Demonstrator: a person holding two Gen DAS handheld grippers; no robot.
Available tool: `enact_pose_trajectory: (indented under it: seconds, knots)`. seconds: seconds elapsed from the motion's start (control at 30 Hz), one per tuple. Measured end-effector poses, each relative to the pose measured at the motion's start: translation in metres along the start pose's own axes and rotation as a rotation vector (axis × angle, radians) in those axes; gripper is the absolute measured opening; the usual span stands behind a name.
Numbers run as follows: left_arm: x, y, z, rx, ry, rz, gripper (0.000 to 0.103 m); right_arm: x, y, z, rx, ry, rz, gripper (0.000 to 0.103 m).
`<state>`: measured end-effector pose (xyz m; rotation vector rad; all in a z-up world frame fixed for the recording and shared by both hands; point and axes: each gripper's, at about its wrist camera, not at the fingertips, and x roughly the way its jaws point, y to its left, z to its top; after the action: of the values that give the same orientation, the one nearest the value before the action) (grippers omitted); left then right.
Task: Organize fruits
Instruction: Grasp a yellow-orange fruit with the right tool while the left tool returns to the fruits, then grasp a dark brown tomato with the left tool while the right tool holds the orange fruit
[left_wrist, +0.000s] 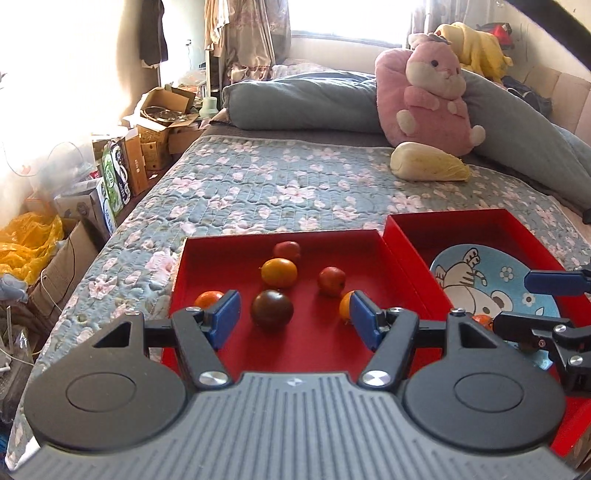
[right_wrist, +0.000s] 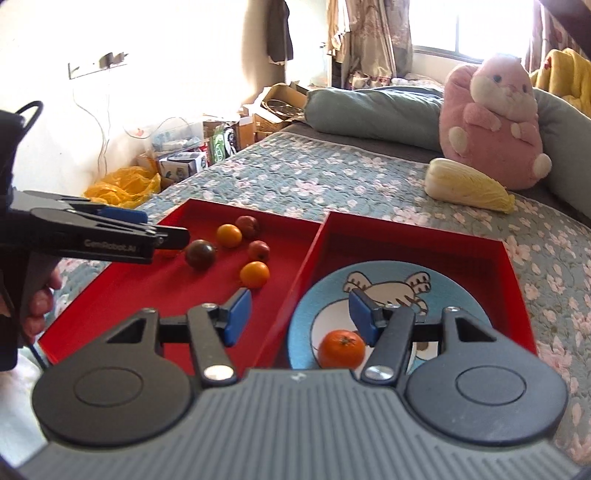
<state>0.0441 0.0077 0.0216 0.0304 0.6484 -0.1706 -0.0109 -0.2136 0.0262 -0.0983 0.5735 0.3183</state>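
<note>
While spread wide, left gripper (left_wrist: 291, 317) frames dark round plum (left_wrist: 272, 308) mid-frame; right gripper (right_wrist: 297, 317), likewise spread and empty, above small orange tangerine (right_wrist: 341, 349) on blue cartoon plate (right_wrist: 325, 291).

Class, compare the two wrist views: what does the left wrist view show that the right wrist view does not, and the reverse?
Only the left wrist view shows the orange behind the left gripper's finger. Only the right wrist view clearly shows the whole tangerine on the blue plate. Both show the dark fruit, the red trays and the pink plush.
</note>
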Motion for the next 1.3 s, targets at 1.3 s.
enact_pose_trajectory:
  seconds: [1.3]
  knots:
    - [0.048, 0.045, -0.003, -0.191, 0.116, 0.034, 0.070, 0.154, 0.046, 0.035, -0.125, 0.287, -0.004, 0.036]
